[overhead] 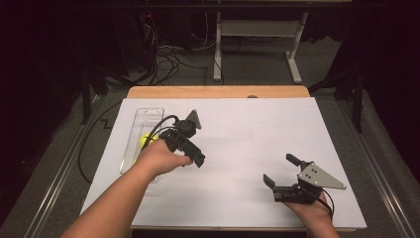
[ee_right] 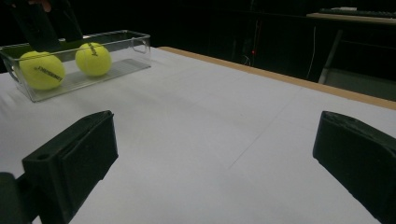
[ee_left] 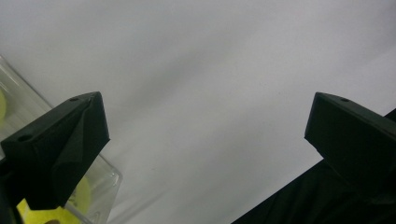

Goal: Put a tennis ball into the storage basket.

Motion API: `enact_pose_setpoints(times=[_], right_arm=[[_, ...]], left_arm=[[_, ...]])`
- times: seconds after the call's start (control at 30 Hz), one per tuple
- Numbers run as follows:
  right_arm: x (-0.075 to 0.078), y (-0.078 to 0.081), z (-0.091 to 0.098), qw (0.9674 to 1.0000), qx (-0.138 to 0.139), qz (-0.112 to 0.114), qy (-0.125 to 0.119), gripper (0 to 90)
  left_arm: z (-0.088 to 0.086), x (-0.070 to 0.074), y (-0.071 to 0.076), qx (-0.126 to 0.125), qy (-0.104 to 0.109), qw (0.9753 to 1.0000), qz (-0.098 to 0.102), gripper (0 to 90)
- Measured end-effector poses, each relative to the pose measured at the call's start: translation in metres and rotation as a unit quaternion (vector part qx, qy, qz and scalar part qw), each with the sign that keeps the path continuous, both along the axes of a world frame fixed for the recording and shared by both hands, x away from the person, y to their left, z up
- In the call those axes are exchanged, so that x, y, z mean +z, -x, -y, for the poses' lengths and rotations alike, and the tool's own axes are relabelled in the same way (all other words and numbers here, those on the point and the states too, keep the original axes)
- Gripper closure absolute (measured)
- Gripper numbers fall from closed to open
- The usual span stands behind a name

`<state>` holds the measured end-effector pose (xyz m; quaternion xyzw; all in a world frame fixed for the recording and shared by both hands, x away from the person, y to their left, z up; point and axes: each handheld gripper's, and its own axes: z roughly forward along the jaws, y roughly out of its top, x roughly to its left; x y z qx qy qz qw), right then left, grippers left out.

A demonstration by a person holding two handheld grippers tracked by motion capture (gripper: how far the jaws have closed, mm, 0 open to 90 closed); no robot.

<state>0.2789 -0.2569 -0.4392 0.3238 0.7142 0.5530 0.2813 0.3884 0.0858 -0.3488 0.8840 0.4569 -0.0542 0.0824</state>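
A clear plastic tray lies lengthwise at the table's left, with a yellow tennis ball showing in it. In the right gripper view the tray holds two tennis balls side by side. My left gripper hovers just right of the tray, open and empty; its own view has the jaws wide apart over bare white table, with the tray's corner and a ball at lower left. My right gripper rests near the front right, open, nothing between its jaws.
A white sheet covers the table, with a wooden strip along the far edge. Behind the table stand a white desk frame and loose cables on the floor. A cable trails off the table's left side.
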Motion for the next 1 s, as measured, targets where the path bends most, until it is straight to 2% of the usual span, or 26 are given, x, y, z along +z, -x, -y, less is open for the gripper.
enact_pose_setpoints(times=[0.4, 0.67, 0.8, 0.9, 0.97, 1.0], right_arm=[[0.0, 0.0, 0.0, 1.0, 0.0, 0.0, -0.003, 0.3], [-0.001, 0.0, -0.001, 1.0, 0.004, -0.001, -0.001, 0.3], [-0.001, 0.0, -0.001, 1.0, 0.005, -0.001, 0.0, 0.3], [-0.001, 0.0, -0.002, 1.0, 0.006, -0.001, 0.002, 0.3], [-0.001, 0.0, -0.002, 1.0, 0.007, -0.001, 0.001, 0.2], [-0.001, 0.0, -0.002, 1.0, 0.007, -0.001, 0.002, 0.2]], left_arm=[[0.005, -0.046, 0.006, -0.007, 0.001, 0.9999, -0.015, 0.7], [0.004, -0.067, 0.012, -0.006, 0.003, 0.9998, -0.016, 0.7], [0.003, -0.072, 0.015, -0.002, 0.02, 0.9997, -0.011, 0.7], [0.001, -0.076, 0.023, 0.002, 0.042, 0.9991, 0.008, 0.7], [-0.001, -0.076, 0.03, 0.005, 0.06, 0.9975, 0.037, 0.7], [-0.003, -0.075, 0.034, 0.008, 0.074, 0.9957, 0.054, 0.7]])
